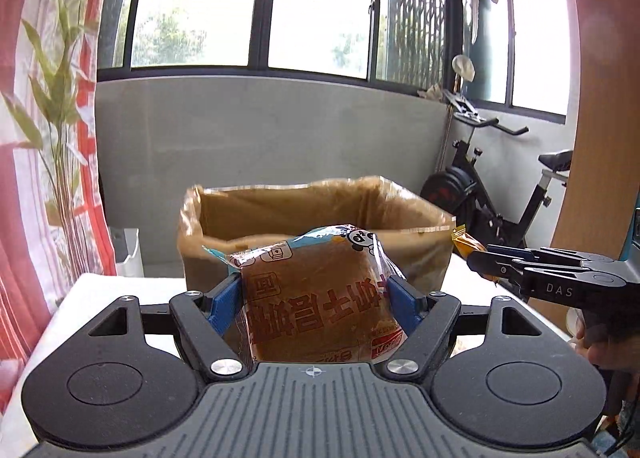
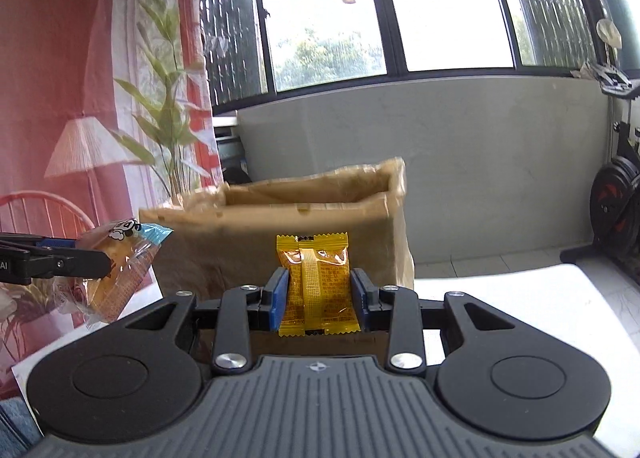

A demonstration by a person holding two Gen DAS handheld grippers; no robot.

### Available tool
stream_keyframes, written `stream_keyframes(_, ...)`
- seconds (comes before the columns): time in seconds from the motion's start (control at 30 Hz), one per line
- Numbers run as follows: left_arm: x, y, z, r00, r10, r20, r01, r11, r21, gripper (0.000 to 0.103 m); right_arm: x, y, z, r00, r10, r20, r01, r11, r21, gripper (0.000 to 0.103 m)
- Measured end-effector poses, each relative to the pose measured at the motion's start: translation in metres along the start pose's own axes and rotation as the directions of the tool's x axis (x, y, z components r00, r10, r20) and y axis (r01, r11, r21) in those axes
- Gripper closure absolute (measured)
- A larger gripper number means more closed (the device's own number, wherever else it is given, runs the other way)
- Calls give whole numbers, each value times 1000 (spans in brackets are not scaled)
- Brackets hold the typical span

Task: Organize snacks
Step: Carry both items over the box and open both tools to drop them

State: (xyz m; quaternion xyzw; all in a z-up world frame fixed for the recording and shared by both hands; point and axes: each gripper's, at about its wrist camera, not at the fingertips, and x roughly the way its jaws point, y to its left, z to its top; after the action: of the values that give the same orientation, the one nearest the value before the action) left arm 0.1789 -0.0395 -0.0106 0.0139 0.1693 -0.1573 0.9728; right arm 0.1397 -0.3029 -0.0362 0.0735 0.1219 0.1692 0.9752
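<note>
My left gripper is shut on a clear-wrapped brown bread pack with a blue panda-print end, held above the white table. Just beyond it stands an open brown cardboard box. My right gripper is shut on a small yellow snack packet, upright between the blue pads, in front of the same cardboard box. In the right wrist view the left gripper with its bread pack shows at the left. The right gripper shows in the left wrist view at the right, with the yellow packet poking out.
A red-and-white curtain with a leaf print hangs at the left. An exercise bike stands behind the table at the right. A grey low wall under windows lies beyond the box. A hand holds the right gripper.
</note>
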Motion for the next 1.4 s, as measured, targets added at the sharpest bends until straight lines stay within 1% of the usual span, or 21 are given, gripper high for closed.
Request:
stream_keyframes(0.1,11,4,30,999,12,43,-13,1000,9,24,20,2,29,1000,12,17,-12,999,-38,68)
stream_keyframes(0.2,28,5,55,996,35,80,-37,999,31,24,46,5,51,1000,0,11,1,996,-86,68)
stream_keyframes(0.27,45,2,69,995,53,79,-56,998,33,24,67,7,61,1000,-17,-7,16,994,-107,68)
stream_keyframes(0.37,75,0,81,994,85,68,-87,996,31,24,96,2,68,998,-43,-48,39,996,-77,68)
stream_keyframes(0.47,104,-2,84,990,127,64,-129,991,35,24,114,-7,67,994,-63,-85,61,998,-22,68)
stream_keyframes(0.53,118,-1,80,985,163,52,-164,986,15,24,121,-13,65,992,-65,-103,67,998,12,68)
stream_keyframes(0.63,137,0,73,985,168,26,-168,986,-7,24,128,-17,60,990,-65,-122,70,997,39,68)
stream_keyframes(0.7,145,-2,66,983,183,12,-183,983,2,24,133,-18,57,989,-69,-133,76,996,41,67)
stream_keyframes(0.8,159,7,56,983,177,-55,-177,984,12,24,136,-17,53,986,-63,-157,72,996,53,64)
stream_keyframes(0.83,156,12,51,982,177,-66,-177,984,8,24,135,-17,52,985,-69,-159,78,996,48,64)
stream_keyframes(0.9,149,16,49,981,188,-51,-187,982,12,23,129,-18,50,988,-67,-143,74,996,44,61)
stream_keyframes(0.93,147,21,50,980,192,-45,-191,981,23,23,126,-19,49,988,-69,-135,76,996,47,55)
stream_keyframes(0.97,144,22,51,980,196,-42,-195,980,31,23,124,-21,48,989,-72,-131,80,995,53,52)
stream_keyframes(1.07,129,26,54,980,195,-32,-194,981,22,23,114,-27,47,991,-69,-117,78,994,75,52)
stream_keyframes(1.13,116,30,53,984,177,-20,-177,984,6,23,105,-30,46,994,-64,-89,72,994,85,52)
stream_keyframes(1.2,103,30,50,984,176,-8,-176,984,-3,23,93,-33,44,996,-65,-59,70,994,86,52)
stream_keyframes(1.27,89,32,46,985,171,7,-171,985,-16,23,81,-35,39,997,-68,-27,70,994,80,52)
stream_keyframes(1.4,66,31,32,987,159,23,-159,987,-21,24,58,-35,27,995,-100,22,99,994,45,52)
